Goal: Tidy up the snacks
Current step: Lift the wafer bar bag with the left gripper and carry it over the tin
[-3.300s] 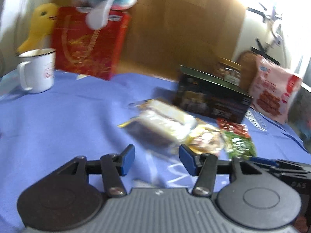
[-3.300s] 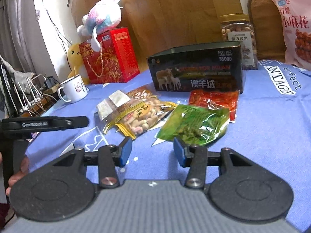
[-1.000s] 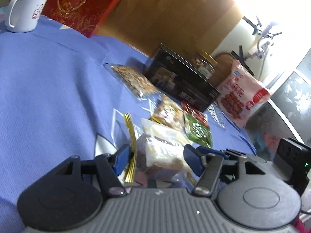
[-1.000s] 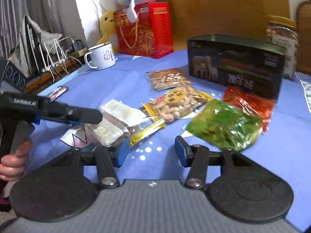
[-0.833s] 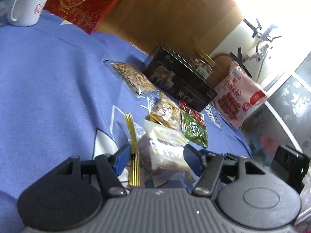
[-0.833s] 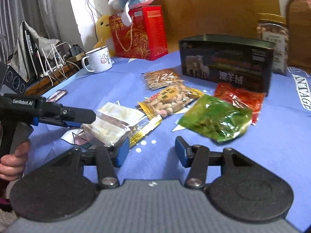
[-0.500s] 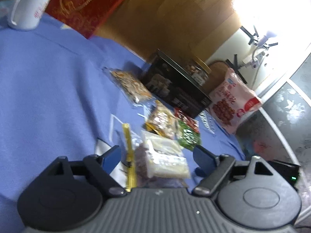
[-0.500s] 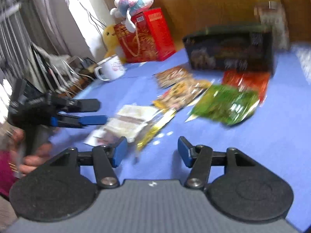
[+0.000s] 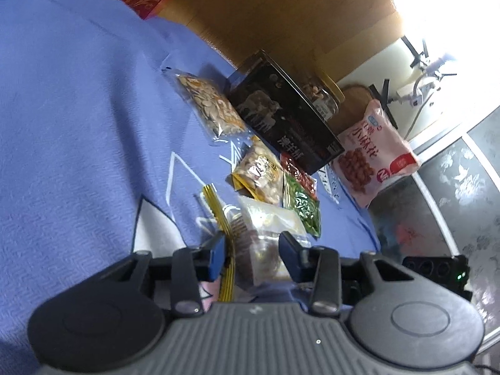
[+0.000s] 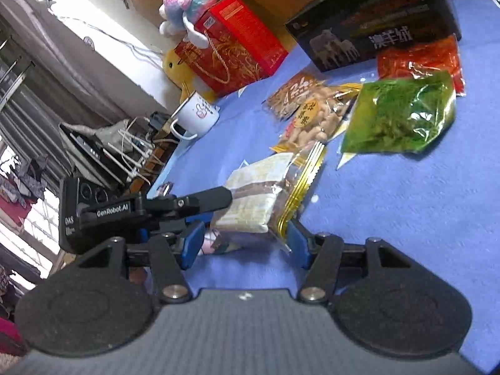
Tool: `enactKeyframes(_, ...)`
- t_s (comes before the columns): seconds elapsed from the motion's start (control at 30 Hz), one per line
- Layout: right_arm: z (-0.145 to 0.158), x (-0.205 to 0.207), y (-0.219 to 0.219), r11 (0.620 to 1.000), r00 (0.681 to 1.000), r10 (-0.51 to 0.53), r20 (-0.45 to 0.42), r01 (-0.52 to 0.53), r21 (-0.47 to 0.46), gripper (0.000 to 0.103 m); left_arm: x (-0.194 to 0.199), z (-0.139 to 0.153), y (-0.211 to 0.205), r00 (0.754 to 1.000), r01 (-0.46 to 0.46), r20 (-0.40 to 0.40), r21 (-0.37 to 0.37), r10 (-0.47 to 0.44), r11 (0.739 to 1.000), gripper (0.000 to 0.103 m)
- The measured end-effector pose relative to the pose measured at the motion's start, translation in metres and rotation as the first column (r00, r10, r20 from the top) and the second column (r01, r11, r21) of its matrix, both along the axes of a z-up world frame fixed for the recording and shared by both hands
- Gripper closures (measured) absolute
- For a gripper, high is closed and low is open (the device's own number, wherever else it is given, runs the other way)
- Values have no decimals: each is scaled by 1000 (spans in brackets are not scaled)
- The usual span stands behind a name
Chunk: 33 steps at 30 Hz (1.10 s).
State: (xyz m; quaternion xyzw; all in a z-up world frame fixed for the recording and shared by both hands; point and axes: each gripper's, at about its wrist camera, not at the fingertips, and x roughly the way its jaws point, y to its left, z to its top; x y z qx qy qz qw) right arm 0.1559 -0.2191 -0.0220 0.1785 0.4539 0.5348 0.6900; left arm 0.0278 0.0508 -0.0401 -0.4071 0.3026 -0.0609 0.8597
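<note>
A clear bag of layered cake [image 9: 265,234] with a gold sealed edge lies on the blue tablecloth [image 9: 78,125]. My left gripper [image 9: 253,254] has this bag between its blue pads; the jaws are closing and the pads press its sides. In the right wrist view the same cake bag [image 10: 259,200] has the left gripper's upper finger [image 10: 206,200] lying across it. My right gripper [image 10: 243,240] is wide and still opening, with the bag's near end between its fingers and neither pad pressing it.
Beyond the cake bag lie a peanut bag [image 10: 315,118], a green bag [image 10: 400,118], a red bag [image 10: 418,59] and a nut-slice bag [image 10: 290,90]. A black tin box [image 10: 375,28], red gift box [image 10: 231,43], mug [image 10: 197,115] and pink bag [image 9: 372,156] stand further back.
The left jaws spread wide half a second ago and have now narrowed onto the cake bag. The right gripper has rolled and come up to the bag's near end.
</note>
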Motion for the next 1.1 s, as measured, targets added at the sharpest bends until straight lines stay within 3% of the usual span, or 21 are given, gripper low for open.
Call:
enactKeyframes(0.2,-3,4,-8,996,999,-16,-43,20,87,40,-2,-2,4,1000,-4,9,-22,5,1000,66)
enactKeyframes(0.53,-17,20,-18,976,959,-9,-283,70,206,41,-8,-6,11,999,-13,34,-52,15,999,67)
enactKeyframes(0.7,-7,12,-11,990,982,-27,-185,51,130,44,-8,-3,6,999,-16,33,-15,17,1000,67)
enactKeyframes(0.87,1,1,-2,998,998,-63,8,63,-7,56,-8,-3,5,999,-13,32,-7,14,1000,68)
enactKeyframes(1.1,1,-1,5,998,997,-58,46,59,-22,63,-7,-4,6,999,-20,29,-22,20,1000,70)
